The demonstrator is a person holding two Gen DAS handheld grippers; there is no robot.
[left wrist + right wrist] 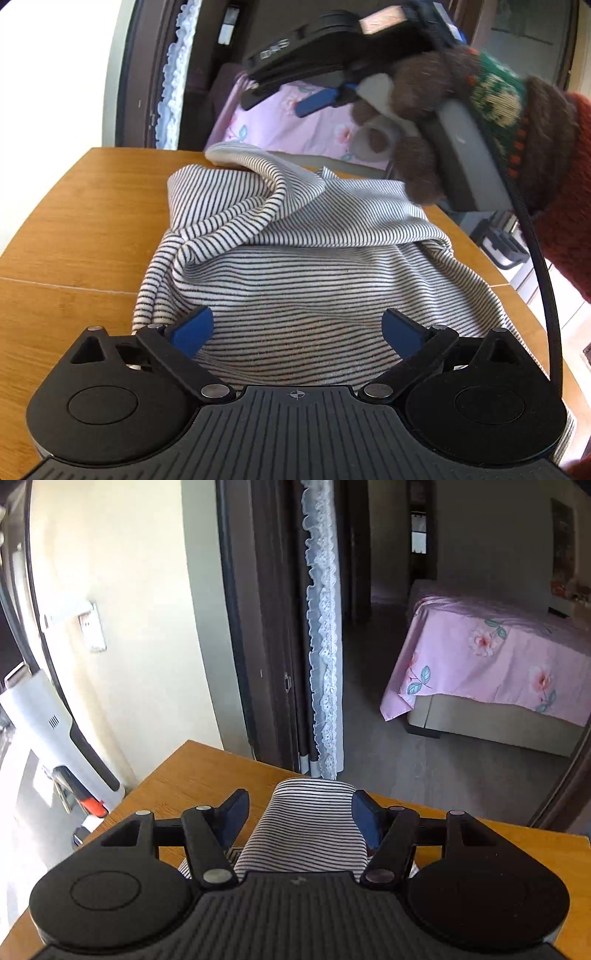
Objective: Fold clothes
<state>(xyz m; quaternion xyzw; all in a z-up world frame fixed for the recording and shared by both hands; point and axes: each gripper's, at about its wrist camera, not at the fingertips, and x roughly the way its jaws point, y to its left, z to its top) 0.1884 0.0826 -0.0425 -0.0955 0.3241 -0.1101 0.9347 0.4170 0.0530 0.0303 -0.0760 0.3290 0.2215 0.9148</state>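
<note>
We see the striped garment point(295, 266) lying bunched on the wooden table point(81, 229), its upper part folded over itself. Our left gripper point(297, 332) hovers over its near edge with both blue fingers spread wide, grasping nothing. Our right gripper point(303, 821), held in a gloved hand point(461, 107) above the far side, is also spread; striped cloth lies between its fingers, touching the right one.
</note>
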